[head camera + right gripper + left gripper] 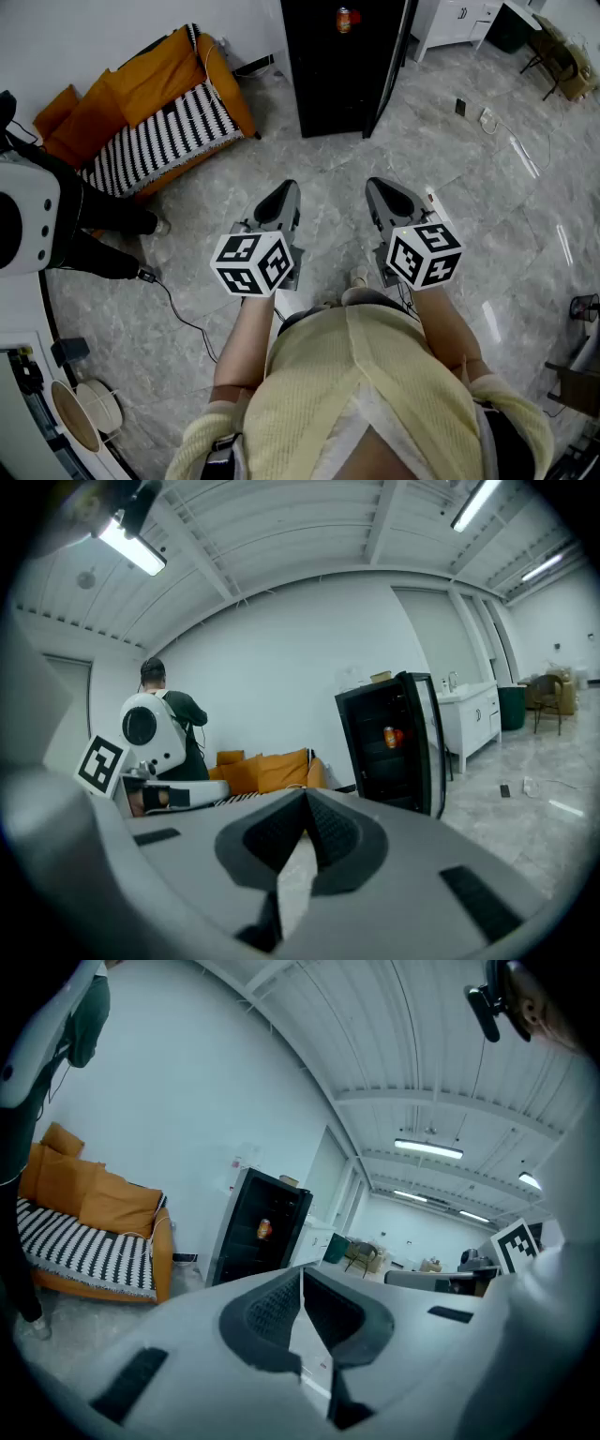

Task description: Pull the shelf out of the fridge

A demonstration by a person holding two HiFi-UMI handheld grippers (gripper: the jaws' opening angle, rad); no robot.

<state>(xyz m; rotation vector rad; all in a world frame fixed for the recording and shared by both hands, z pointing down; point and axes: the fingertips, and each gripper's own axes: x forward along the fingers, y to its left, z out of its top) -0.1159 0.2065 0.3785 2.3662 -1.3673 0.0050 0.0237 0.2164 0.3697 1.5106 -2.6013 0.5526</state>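
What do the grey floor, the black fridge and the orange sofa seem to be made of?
Grey veined floor: polished stone or stone-look tile, glossy; veins and light streaks show.
Tall black fridge: likely painted metal, smooth, with a dark sheen.
Orange sofa: matte fabric, judging by its soft folds and cushions.

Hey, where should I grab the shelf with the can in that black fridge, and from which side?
Take the shelf by its front edge, beside the can, coming straight in through the open front of the fridge. The door hangs open on the right, so that edge alone looks reachable; it is dark, so its lip is unclear.
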